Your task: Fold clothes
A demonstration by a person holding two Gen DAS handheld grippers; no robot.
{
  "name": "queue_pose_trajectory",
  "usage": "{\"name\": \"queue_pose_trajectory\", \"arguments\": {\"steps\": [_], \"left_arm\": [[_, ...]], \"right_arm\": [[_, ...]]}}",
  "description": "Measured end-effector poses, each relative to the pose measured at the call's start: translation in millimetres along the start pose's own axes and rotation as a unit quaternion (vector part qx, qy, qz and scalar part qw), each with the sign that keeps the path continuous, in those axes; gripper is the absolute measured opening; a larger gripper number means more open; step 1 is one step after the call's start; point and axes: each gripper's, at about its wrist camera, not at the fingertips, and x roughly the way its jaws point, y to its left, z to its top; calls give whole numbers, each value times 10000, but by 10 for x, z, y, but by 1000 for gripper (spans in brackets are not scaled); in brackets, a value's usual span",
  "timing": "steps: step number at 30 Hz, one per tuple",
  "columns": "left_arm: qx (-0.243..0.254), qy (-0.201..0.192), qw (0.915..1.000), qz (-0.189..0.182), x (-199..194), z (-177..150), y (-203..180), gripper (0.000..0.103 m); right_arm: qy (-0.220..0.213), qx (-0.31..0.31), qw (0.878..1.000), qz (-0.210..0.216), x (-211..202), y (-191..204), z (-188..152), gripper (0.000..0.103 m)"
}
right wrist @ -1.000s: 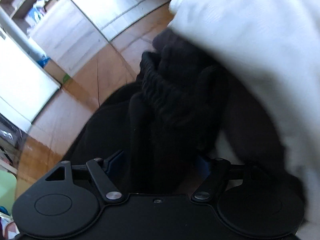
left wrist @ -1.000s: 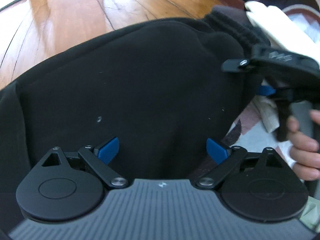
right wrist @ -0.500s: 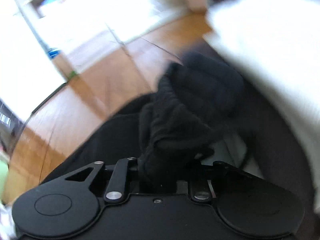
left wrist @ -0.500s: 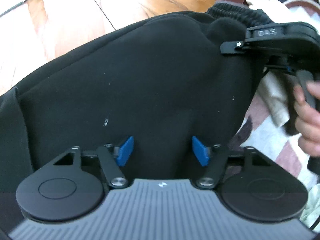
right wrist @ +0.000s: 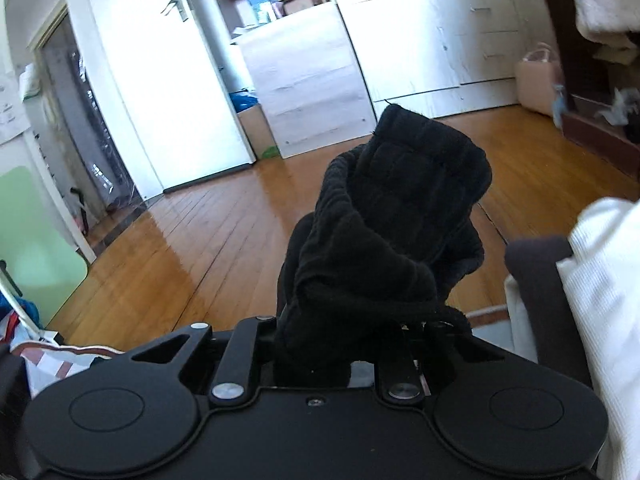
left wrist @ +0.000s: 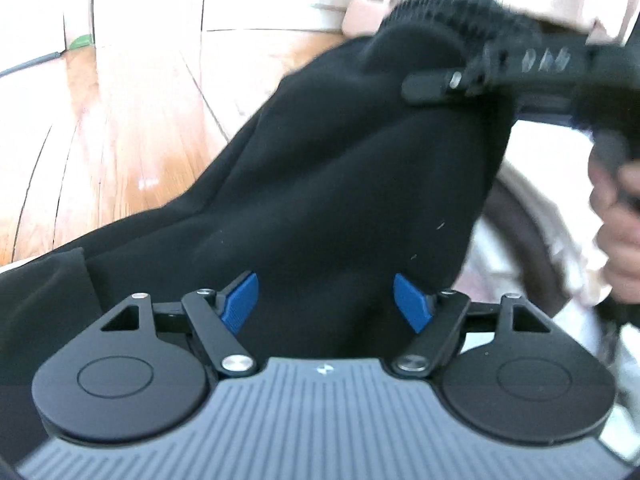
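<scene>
- The right gripper's (right wrist: 352, 344) pads were hidden under bunched black garment (right wrist: 400, 216), probably its ribbed waistband, which it clamped.
- Left gripper (left wrist: 326, 300) was opening, garment between its blue pads (left wrist: 240, 300).

Left gripper (left wrist: 325, 302) jaws opening, black garment (left wrist: 340, 184) between the blue pads (left wrist: 240, 300). Right gripper (left wrist: 432, 84) clamps its ribbed waistband (left wrist: 440, 12), raised above wooden floor (left wrist: 120, 140).

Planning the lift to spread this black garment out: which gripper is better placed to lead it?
Right. The right gripper is clamped on the black garment's ribbed waistband. The left gripper is opening, cloth between its blue pads but not pinched.
</scene>
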Motion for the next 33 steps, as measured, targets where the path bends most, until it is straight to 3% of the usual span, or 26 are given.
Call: {"name": "queue_pose_trajectory", "arguments": {"steps": [3, 5, 11, 13, 16, 22, 27, 33], "left_arm": [[-166, -62, 9980, -613, -177, -8, 53, 77], [-105, -176, 9971, -734, -240, -38, 23, 81], [-12, -306, 9991, -287, -121, -2, -60, 78], [-151, -339, 9989, -292, -126, 32, -68, 54], [-322, -410, 9981, -316, -174, 76, -88, 32], [-463, -521, 9975, -63, -436, 55, -123, 29], [-681, -634, 9955, 169, -726, 65, 86, 27], [-942, -682, 9913, 610, -1060, -45, 404, 29]], "right_arm": [[-22, -112, 9995, 297, -78, 68, -2, 23], [-83, -158, 9984, 540, -147, 82, -2, 23], [-248, -803, 9934, 784, -293, 453, 68, 23], [-272, -989, 9906, 905, -332, 580, 91, 22], [-284, -1300, 9859, 1017, -359, 758, 85, 22], [-260, -1849, 9713, 1475, -427, 1092, 72, 21], [-222, -2191, 9587, 1802, -399, 1492, 83, 21], [87, -2210, 9521, 2112, -160, 2041, 76, 21]]}}
